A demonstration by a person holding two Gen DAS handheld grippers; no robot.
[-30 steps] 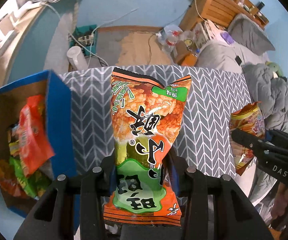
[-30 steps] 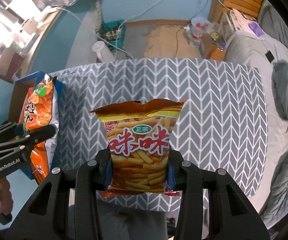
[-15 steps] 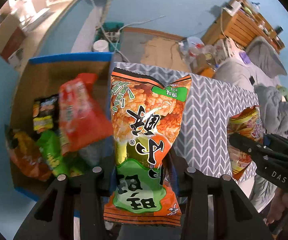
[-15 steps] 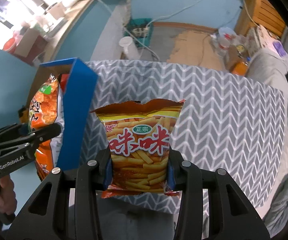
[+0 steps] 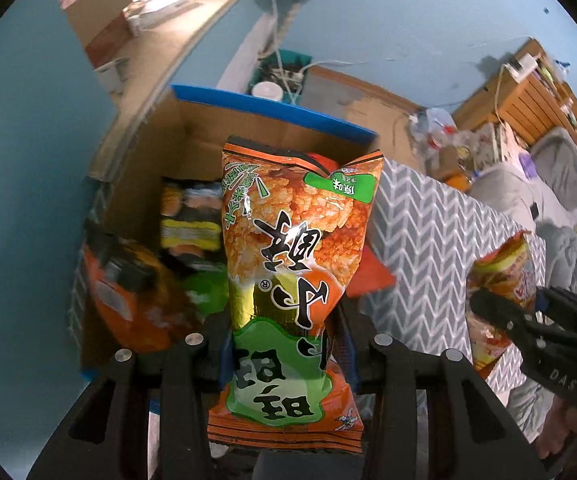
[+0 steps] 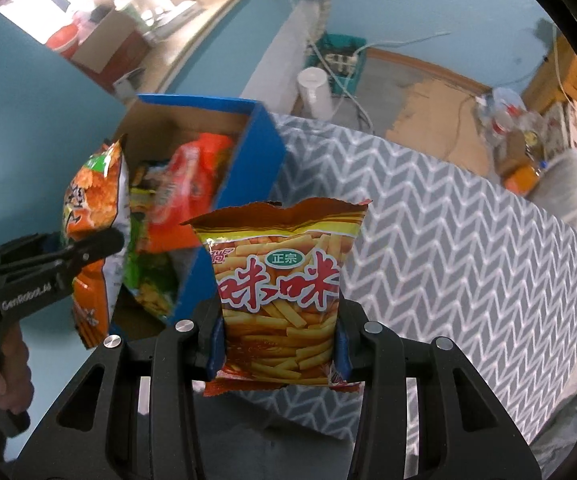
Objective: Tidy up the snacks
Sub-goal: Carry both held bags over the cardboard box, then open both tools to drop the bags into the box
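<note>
Chevron-patterned grey tablecloth (image 6: 448, 216), blue cardboard box (image 6: 256, 152) beside it, teal walls (image 5: 408, 20)

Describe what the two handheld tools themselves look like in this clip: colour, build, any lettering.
Both are matte black plastic, with cut-out linkage arms and silver round rivets. The left tool and the right tool each have blue pads on the inner finger faces. In the right wrist view the left tool's side reads "GenRobot.AI" in white; in the left wrist view the right tool's side shows "DAS". No cables or sleeves show.
</note>
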